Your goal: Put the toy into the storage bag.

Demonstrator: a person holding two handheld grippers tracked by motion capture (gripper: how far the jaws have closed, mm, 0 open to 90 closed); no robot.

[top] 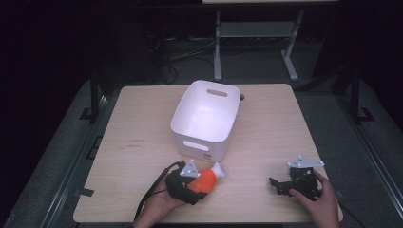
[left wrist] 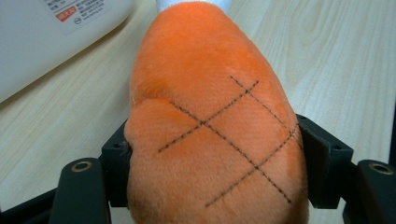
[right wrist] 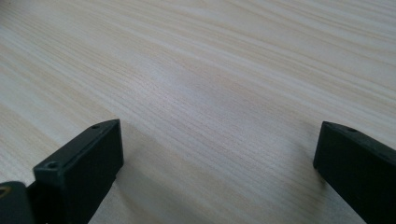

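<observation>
The left tongs (top: 202, 183) pinch an orange plush toy (top: 205, 180) across its body; in the left gripper view the two black jaws press into the plush (left wrist: 210, 135) from either side, denting it a little. The toy, with its white tip pointing toward the bin (top: 205, 118), sits at the near edge of the worktop (top: 142, 123), just in front of the bin's near wall. Whether it rests on the wood or is already raised a touch I can't tell from above.

The right tongs (top: 280, 186) rest low at the near right, well apart from the toy, jaws spread wide with nothing but bare wood between them in the right gripper view.

The white bin looks empty inside, so I judge the job barely begun: the grasp is made, and the lift, the short carry over the rim and the drop into the bin all remain.
</observation>
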